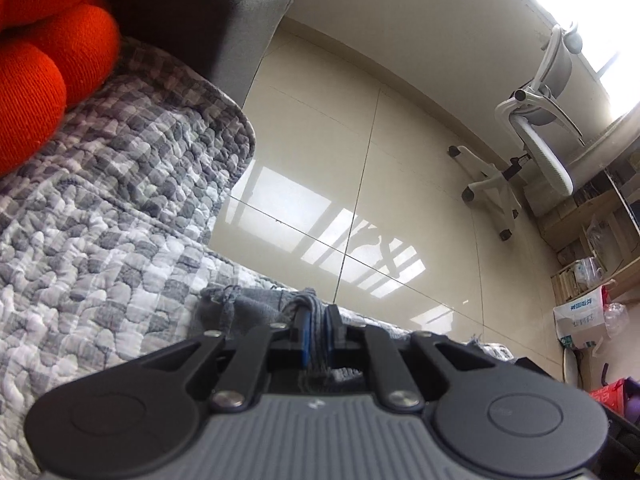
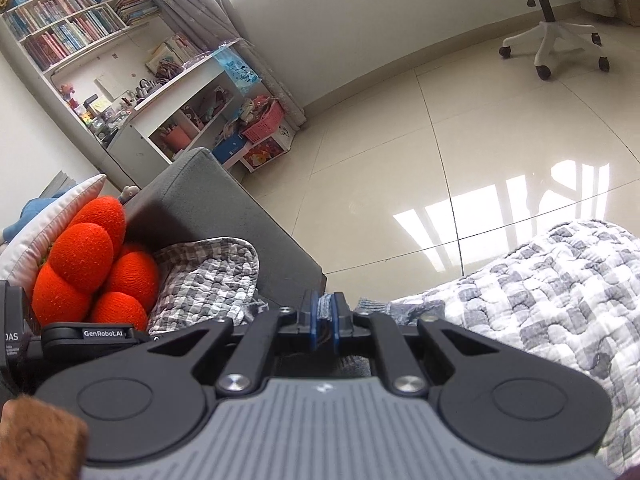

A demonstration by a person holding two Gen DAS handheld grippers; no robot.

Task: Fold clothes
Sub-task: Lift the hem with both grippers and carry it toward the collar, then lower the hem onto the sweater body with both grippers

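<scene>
- Stretching across most of both views is the pale tiled floor (image 2: 400, 128), with window light lying on it in bright bars.
- Under your hands you have a grey-and-white checked quilt (image 1: 100, 240) that covers the seat of a grey sofa (image 2: 208, 208).
- Against the sofa arm sits an orange knotted cushion (image 2: 92, 256), with a white pillow (image 2: 52, 216) behind it.
- In the right wrist view you see a white bookshelf (image 2: 80, 28) packed with books, their spines too small to read, and a pink basket (image 2: 264, 124) on the floor below it.
- A white office chair (image 1: 536, 128) stands well apart on the tiles.
- A white bag (image 1: 580, 320) near the shelves at the right edge of the left wrist view carries printed characters, too blurred to read.
- Readable writing: "GenRobot.AI" on a black device (image 2: 102, 334) at the left of the right wrist view, and beside it the letters "DAS" on a part cut off by the frame.
- Your left hand-held gripper (image 1: 318, 324) has its blue pads pressed together on a bunched fold of the grey-blue garment (image 1: 248, 304), which lies on the quilt at the sofa's front edge.
- Your right hand-held gripper (image 2: 325, 318) is likewise clamped, a thin edge of the same garment showing between its pads.
</scene>
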